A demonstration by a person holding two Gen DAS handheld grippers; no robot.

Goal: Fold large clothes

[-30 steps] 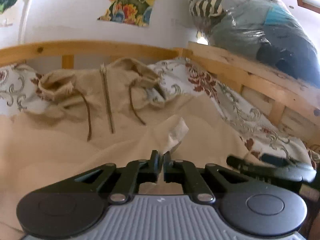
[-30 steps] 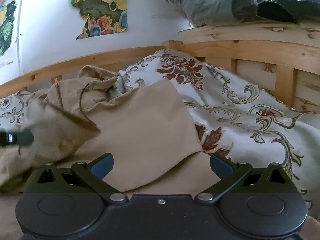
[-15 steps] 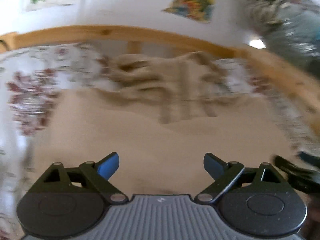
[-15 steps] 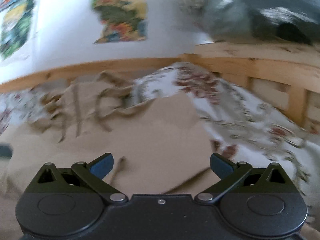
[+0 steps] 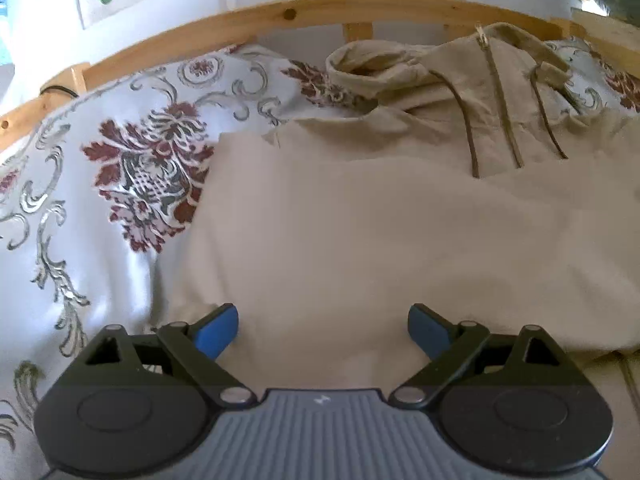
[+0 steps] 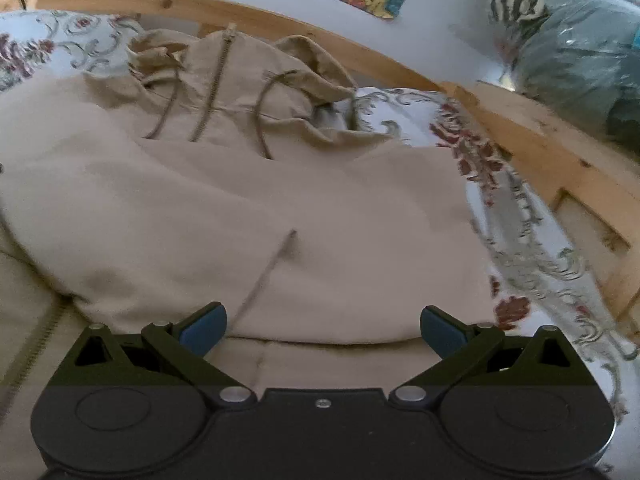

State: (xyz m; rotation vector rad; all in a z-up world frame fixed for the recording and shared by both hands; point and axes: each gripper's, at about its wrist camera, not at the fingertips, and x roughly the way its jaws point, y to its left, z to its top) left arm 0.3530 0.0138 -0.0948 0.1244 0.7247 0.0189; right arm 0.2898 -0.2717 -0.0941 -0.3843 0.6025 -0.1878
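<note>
Left wrist view first: the left gripper (image 5: pixel 323 330) has its blue pads spread wide with nothing caught between them, hovering low over the beige hoodie (image 5: pixel 380 240). The hoodie lies spread on the floral bedspread (image 5: pixel 100 200), its hood (image 5: pixel 384 64) bunched up near the wooden bed rail (image 5: pixel 280 16). The zipper (image 5: pixel 502 100) runs down the chest, a drawstring (image 5: pixel 460 120) on either side of it. A folded panel of the fabric covers the lower body, its left edge lying on the bedspread.

Right wrist view now: the right gripper (image 6: pixel 323 328) is released too, pads well apart, empty, just above the near folded edge of the hoodie (image 6: pixel 280 220). Hood (image 6: pixel 240 60) and zipper (image 6: pixel 212 88) sit at the far end, by the rail (image 6: pixel 360 52). A thin dark cord (image 6: pixel 268 272) trails across the folded panel toward the left pad. To the right, the bedspread (image 6: pixel 520 220) shows, and beyond the rail a plastic-wrapped bundle (image 6: pixel 580 52).
</note>
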